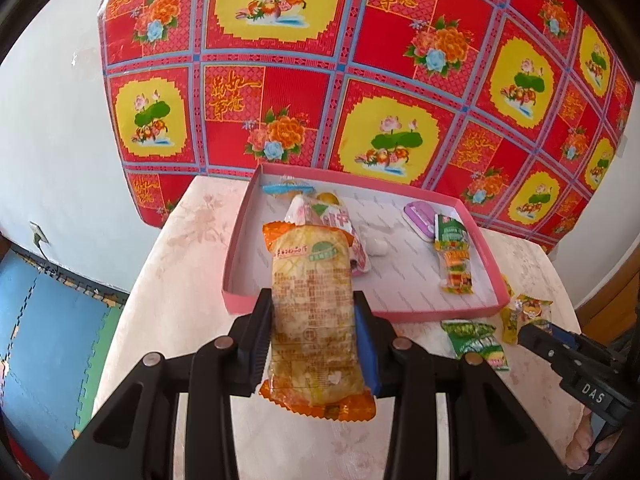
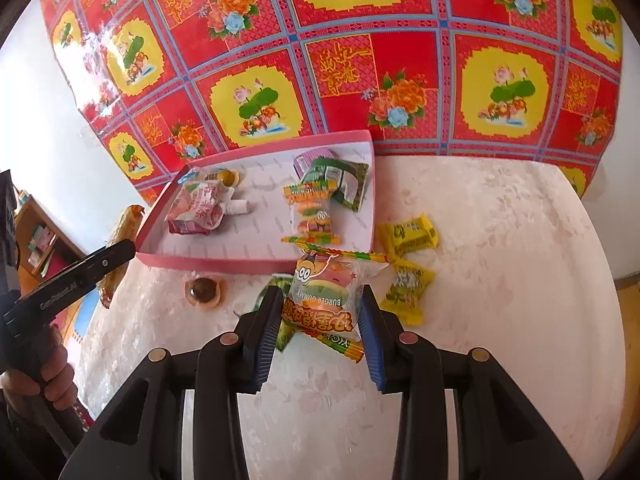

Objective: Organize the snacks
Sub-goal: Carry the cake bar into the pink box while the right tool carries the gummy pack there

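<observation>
The long orange-ended snack packet [image 1: 314,320] is glossy clear plastic film, crinkled at its sealed ends. The burger gummy packet [image 2: 326,300] is the same shiny film. The shallow pink box [image 1: 486,256] looks like matt cardboard with a white inside. The pale floral worktop [image 2: 500,248] has a smooth, faintly sheened covering. The red patterned wall sheet [image 2: 400,60] is glossy, catching glare. Each black claw [image 1: 314,344] is matt plastic with ribbed blue pads [image 2: 370,340].

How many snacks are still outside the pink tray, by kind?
Yellow packets: 2
Green packet: 1
Brown jelly cup: 1
Burger gummy packet, in right gripper: 1
Orange packet, in left gripper: 1
Total: 6
</observation>
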